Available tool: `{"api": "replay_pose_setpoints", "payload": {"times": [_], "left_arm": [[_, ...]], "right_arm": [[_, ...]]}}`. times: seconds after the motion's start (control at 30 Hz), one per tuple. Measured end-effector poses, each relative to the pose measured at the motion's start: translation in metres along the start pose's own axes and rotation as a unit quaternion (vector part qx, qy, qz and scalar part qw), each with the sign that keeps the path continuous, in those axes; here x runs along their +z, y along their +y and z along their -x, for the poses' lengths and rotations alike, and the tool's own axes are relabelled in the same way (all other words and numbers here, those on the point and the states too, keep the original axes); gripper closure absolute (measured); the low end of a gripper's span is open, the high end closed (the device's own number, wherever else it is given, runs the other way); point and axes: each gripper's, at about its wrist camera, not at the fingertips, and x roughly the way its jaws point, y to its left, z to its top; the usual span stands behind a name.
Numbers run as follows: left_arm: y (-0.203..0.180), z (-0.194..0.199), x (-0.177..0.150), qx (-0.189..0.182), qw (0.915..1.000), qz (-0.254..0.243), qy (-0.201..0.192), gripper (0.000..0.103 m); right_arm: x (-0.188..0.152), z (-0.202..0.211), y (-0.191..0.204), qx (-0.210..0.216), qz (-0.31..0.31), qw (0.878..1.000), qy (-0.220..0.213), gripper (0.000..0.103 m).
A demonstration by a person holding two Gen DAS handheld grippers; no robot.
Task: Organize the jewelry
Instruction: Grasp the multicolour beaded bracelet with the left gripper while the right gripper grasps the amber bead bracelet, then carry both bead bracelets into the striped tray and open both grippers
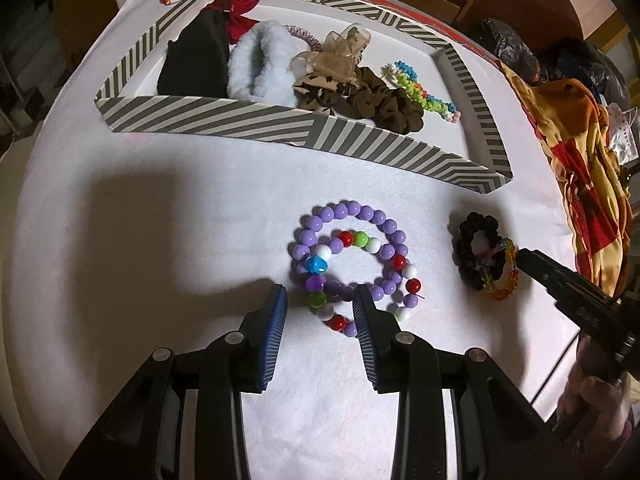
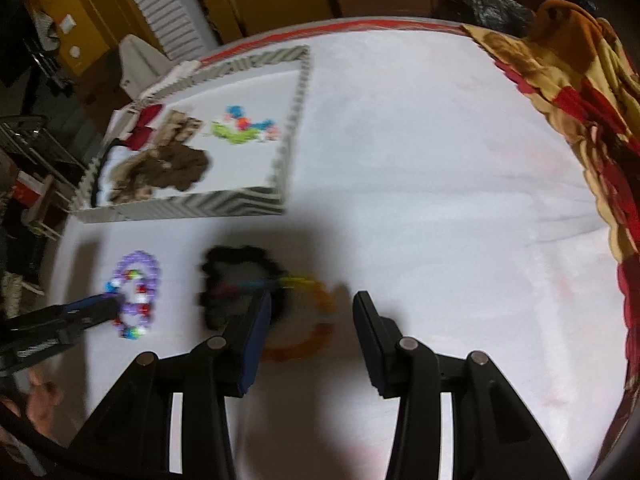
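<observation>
Two bead bracelets [image 1: 352, 268] lying flat, left tool [image 1: 320, 312] open astride, right tool [image 2: 310, 312] open, empty.

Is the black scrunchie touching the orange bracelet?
Touching. The left wrist view shows the orange bracelet lying across the black scrunchie, overlapping its right edge.

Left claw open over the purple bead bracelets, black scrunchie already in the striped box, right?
Not quite. The left claw is open over the purple bead bracelets, but the black scrunchie lies on the white cloth, outside the striped box. The left wrist view shows it.
</observation>
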Motion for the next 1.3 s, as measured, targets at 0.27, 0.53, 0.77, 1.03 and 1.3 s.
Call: {"api": "replay_pose_setpoints", "payload": {"times": [0.27, 0.53, 0.77, 1.03, 1.3], "left_arm": [[-0.002, 0.000, -0.001, -0.002, 1.0000, -0.003, -0.004, 0.090], [0.003, 0.012, -0.002, -0.032, 0.9994, 0.008, -0.009, 0.102], [-0.005, 0.046, 0.001, -0.042, 0.9985, -0.002, -0.035, 0.102], [-0.020, 0.084, 0.013, -0.020, 0.9968, -0.025, -0.073, 0.102], [-0.030, 0.106, 0.036, 0.001, 0.9935, -0.043, -0.106, 0.102]], "right_arm": [[-0.004, -0.015, 0.001, -0.027, 0.029, 0.999, -0.005, 0.089], [-0.001, 0.004, 0.002, 0.014, 0.016, 1.000, -0.015, 0.094], [0.010, 0.056, 0.010, 0.070, 0.015, 0.996, -0.059, 0.094], [0.025, 0.099, 0.018, 0.096, 0.029, 0.990, -0.096, 0.094], [0.042, 0.115, 0.026, 0.098, 0.045, 0.988, -0.114, 0.094]]}}
